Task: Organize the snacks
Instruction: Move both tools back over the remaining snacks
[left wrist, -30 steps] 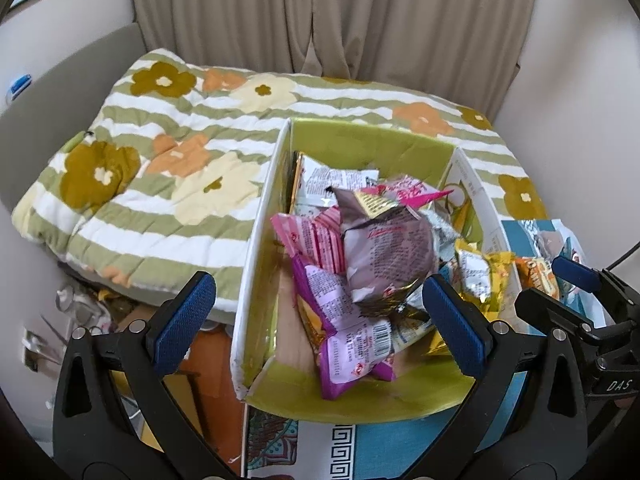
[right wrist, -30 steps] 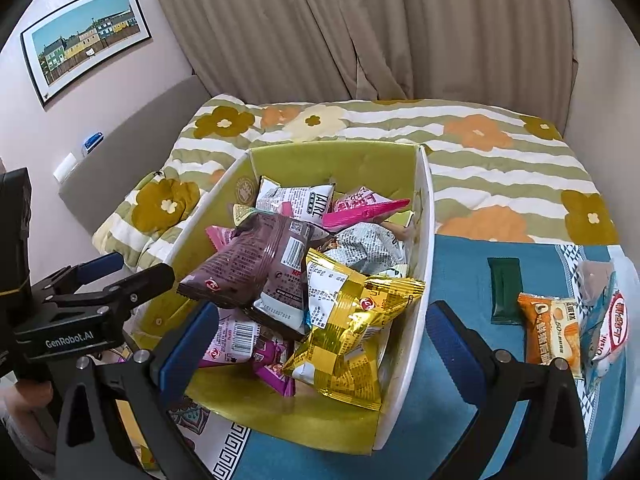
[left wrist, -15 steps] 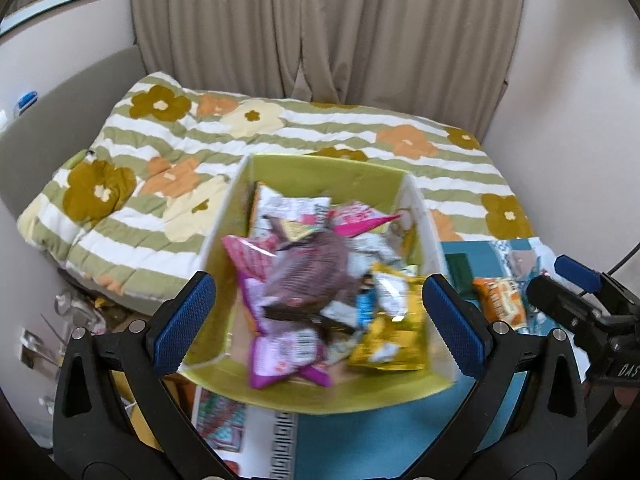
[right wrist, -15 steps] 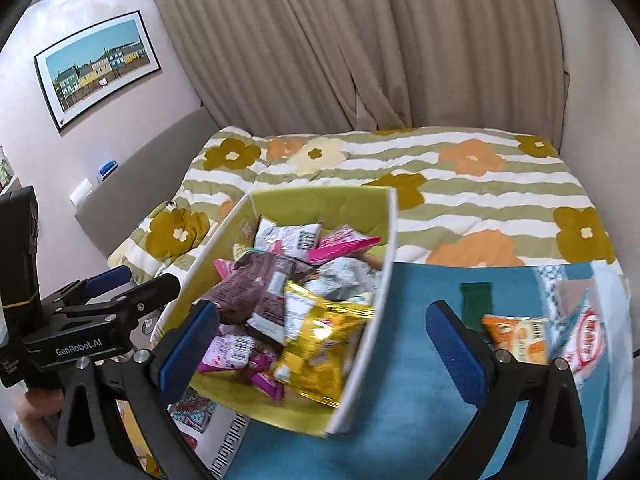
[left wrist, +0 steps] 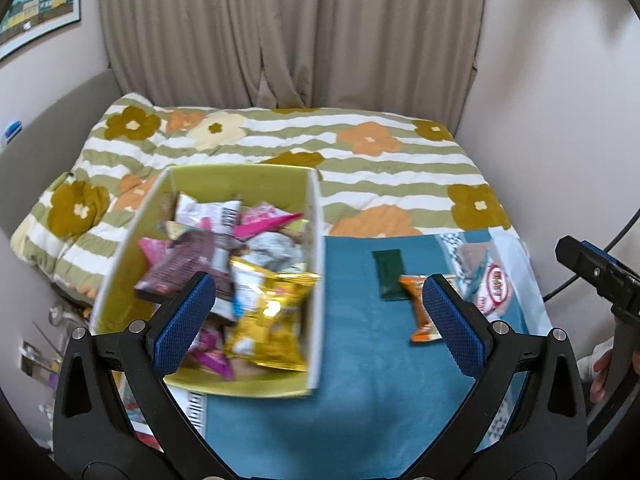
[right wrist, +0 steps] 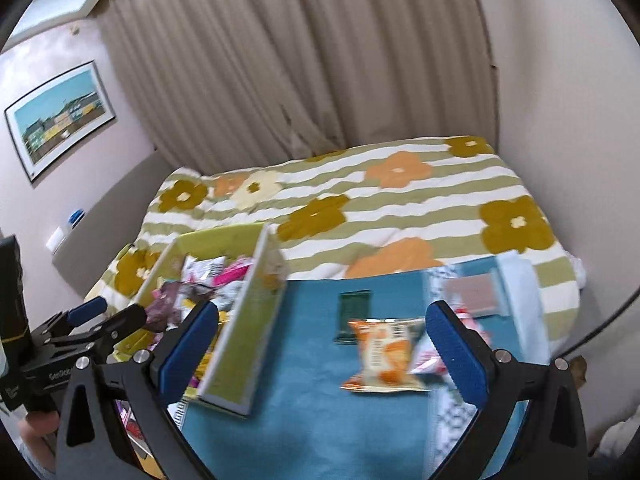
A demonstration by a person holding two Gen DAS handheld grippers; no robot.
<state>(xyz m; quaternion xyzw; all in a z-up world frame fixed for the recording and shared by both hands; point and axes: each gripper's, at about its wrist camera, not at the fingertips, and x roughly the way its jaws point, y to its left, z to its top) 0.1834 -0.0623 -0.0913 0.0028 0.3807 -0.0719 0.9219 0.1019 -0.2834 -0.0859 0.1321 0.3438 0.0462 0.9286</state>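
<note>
Both grippers held above the blue mat (left wrist: 360,368) w/ jaws spread wide, nothing between the pads. Left gripper (left wrist: 320,324) has the green snack box (left wrist: 316,264) at approx 10 o'clock, packed w/ packets: gold packet (left wrist: 268,320) on top at the near side, maroon packet (left wrist: 180,264) beside it, pink ones further back. Box's right wall stands between those packets and the loose ones on the mat. Right gripper (right wrist: 322,354): orange snack packet (right wrist: 382,356) lies flat just right of centre, dark green bar (right wrist: 354,316) at 12 o'clock just beyond it, red-white packet (left wrist: 496,286) at 3 o'clock (partly hidden by the right pad). Floral striped quilt (right wrist: 400,208) beyond, curtain (left wrist: 288,32) behind. Frames motion-blurred.
</note>
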